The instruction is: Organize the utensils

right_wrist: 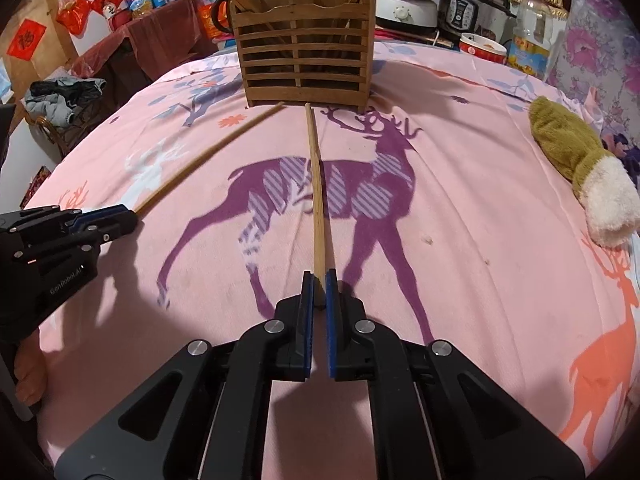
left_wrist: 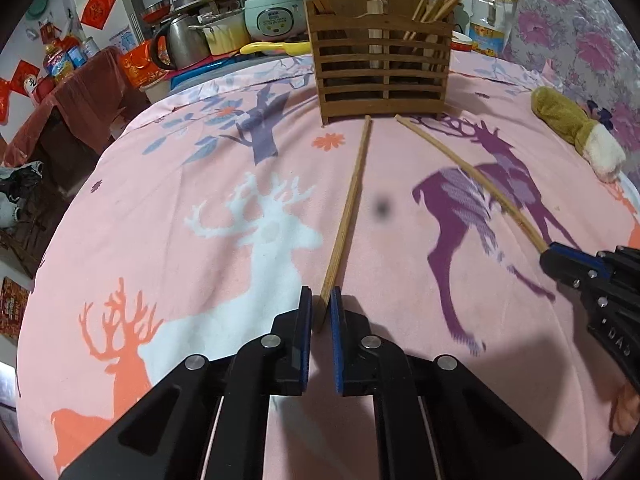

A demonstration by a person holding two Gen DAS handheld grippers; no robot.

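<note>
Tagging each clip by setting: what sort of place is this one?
Likely a lived-in home, kitchen and bedroom combined: a white rice cooker and steel kettle stand behind a surface spread with a pink deer-print blanket, beside red paper decorations.

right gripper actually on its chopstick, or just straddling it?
Touching. Right wrist view: the right gripper has both pads closed on the chopstick end, no gap visible either side.

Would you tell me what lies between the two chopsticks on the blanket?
Only bare blanket separates the left chopstick from the right chopstick, shown in the left wrist view.
</note>
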